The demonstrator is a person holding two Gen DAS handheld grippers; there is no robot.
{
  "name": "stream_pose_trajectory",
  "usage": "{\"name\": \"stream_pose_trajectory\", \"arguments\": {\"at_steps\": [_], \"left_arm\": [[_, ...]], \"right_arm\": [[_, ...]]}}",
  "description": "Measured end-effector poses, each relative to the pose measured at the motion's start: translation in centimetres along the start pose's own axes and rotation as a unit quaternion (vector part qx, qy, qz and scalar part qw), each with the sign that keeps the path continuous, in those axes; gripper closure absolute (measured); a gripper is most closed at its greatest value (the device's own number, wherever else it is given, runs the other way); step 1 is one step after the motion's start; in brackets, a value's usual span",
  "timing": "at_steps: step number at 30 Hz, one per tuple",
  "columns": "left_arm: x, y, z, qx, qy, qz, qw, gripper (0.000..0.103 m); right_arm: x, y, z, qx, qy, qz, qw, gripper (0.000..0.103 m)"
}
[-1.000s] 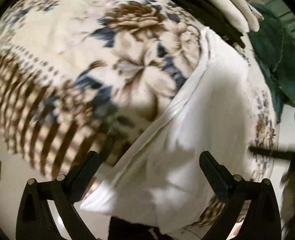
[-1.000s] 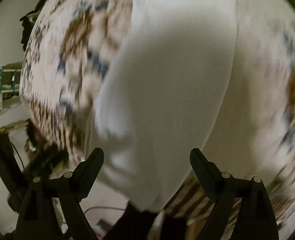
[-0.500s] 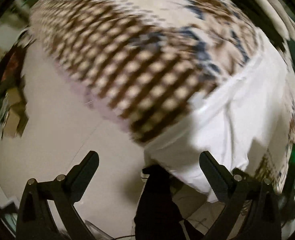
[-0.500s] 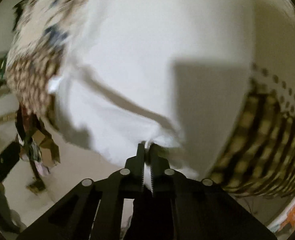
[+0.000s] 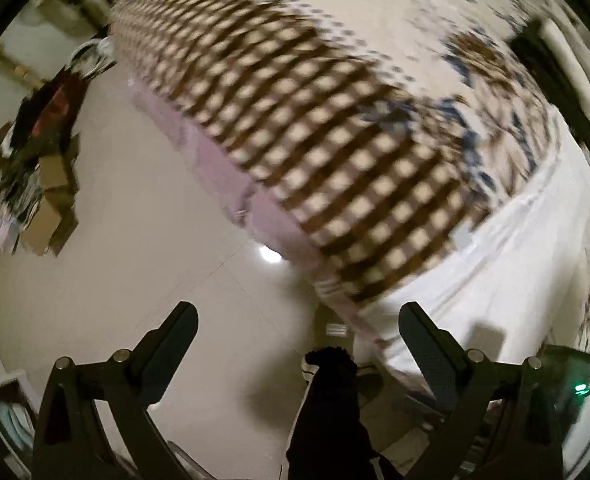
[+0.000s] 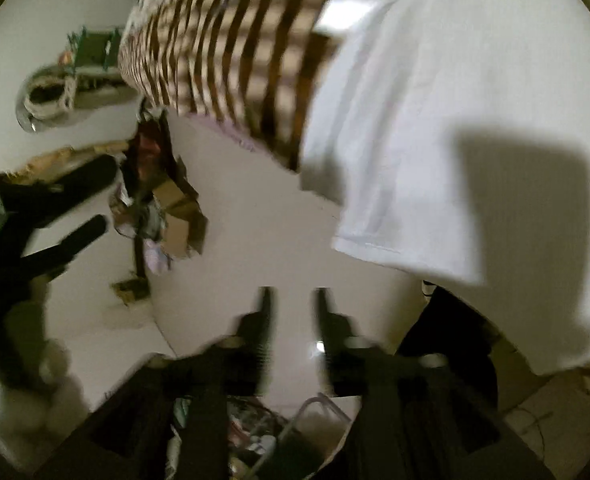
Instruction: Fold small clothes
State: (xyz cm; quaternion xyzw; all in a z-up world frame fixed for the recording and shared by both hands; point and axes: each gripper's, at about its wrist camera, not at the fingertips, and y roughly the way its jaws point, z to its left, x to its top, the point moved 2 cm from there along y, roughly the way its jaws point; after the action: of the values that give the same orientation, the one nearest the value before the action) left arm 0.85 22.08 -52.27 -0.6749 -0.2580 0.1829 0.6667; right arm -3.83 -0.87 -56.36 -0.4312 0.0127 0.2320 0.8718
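A white garment [image 5: 507, 264] lies on a patterned blanket [image 5: 335, 152] and hangs over its near edge. In the right wrist view the white garment [image 6: 455, 120] fills the upper right, its hem drooping past the blanket edge. My left gripper [image 5: 297, 320] is open and empty, pulled back over the floor, with the garment beside its right finger. My right gripper [image 6: 293, 308] is slightly open and empty, below and left of the garment's hem, over the floor.
The blanket [image 6: 223, 40] has a brown checked border and blue-brown flowers. A pale tiled floor [image 5: 135, 240] lies below. Cardboard and clutter [image 5: 35, 184] sit at the left. A dark trouser leg [image 5: 331, 408] stands near. Folded dark and white clothes [image 5: 555, 56] lie at the blanket's far side.
My right gripper held the garment's hem half a second ago; it has let go, opened slightly and drawn back. My left gripper has swung left and back toward the floor.
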Motion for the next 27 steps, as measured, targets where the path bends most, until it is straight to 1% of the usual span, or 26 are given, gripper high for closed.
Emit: {"name": "stream_pose_trajectory", "arguments": {"at_steps": [2, 4, 7, 8, 10, 11, 12, 13, 15, 18, 20, 22, 24, 25, 27], "left_arm": [[0.4, 0.0, -2.6, -0.016, 0.028, -0.003, 0.9995, 0.001], [1.1, -0.2, -5.7, -0.035, 0.054, -0.006, 0.9979, 0.001], [3.2, -1.2, -11.3, -0.074, 0.093, -0.014, 0.9928, 0.001], [4.5, -1.8, -14.0, -0.09, 0.111, -0.021, 0.9895, 0.001], [6.6, -2.3, -17.6, -0.112, 0.133, -0.028, 0.9843, 0.0], [8.3, -2.4, -20.3, -0.128, 0.148, -0.032, 0.9801, 0.0], [9.6, -2.4, -22.3, -0.141, 0.158, -0.032, 0.9767, 0.0], [10.7, -2.3, -23.7, -0.149, 0.165, -0.033, 0.9744, 0.001], [14.1, -1.4, -28.0, -0.17, 0.188, -0.035, 0.9667, 0.001], [18.4, 0.9, -33.1, -0.182, 0.218, -0.038, 0.958, 0.001], [21.6, 3.6, -36.7, -0.188, 0.233, -0.027, 0.9537, 0.001], [23.5, 6.0, -39.0, -0.193, 0.244, -0.011, 0.9502, 0.001], [25.2, 8.6, -41.6, -0.212, 0.258, 0.006, 0.9425, 0.001], [25.5, 9.2, -42.5, -0.214, 0.266, 0.007, 0.9399, 0.001], [26.2, 10.9, -44.7, -0.212, 0.293, 0.008, 0.9323, 0.001]], "right_arm": [[0.0, -3.4, -2.6, -0.003, 0.022, -0.021, 1.0, 0.061], [0.2, -7.6, -5.8, -0.023, 0.051, -0.049, 0.997, 0.061], [1.3, -14.1, -10.0, -0.049, 0.096, -0.101, 0.989, 0.061], [1.8, -16.6, -11.3, -0.054, 0.113, -0.123, 0.984, 0.061], [3.2, -20.8, -13.5, -0.056, 0.14, -0.162, 0.975, 0.059], [3.9, -22.7, -14.7, -0.056, 0.148, -0.176, 0.972, 0.055], [5.0, -24.8, -16.0, -0.061, 0.161, -0.2, 0.965, 0.05], [5.8, -26.2, -16.7, -0.064, 0.168, -0.213, 0.96, 0.049], [8.4, -29.1, -18.7, -0.063, 0.183, -0.243, 0.951, 0.049], [12.7, -31.7, -21.7, -0.057, 0.207, -0.266, 0.94, 0.049], [15.7, -33.4, -24.5, -0.051, 0.224, -0.276, 0.933, 0.049], [18.1, -34.6, -27.0, -0.046, 0.237, -0.286, 0.927, 0.049], [21.2, -34.7, -29.2, -0.037, 0.257, -0.295, 0.92, 0.048], [22.8, -34.3, -29.6, -0.032, 0.264, -0.296, 0.917, 0.048], [25.5, -33.5, -31.4, -0.023, 0.282, -0.298, 0.912, 0.041]]}}
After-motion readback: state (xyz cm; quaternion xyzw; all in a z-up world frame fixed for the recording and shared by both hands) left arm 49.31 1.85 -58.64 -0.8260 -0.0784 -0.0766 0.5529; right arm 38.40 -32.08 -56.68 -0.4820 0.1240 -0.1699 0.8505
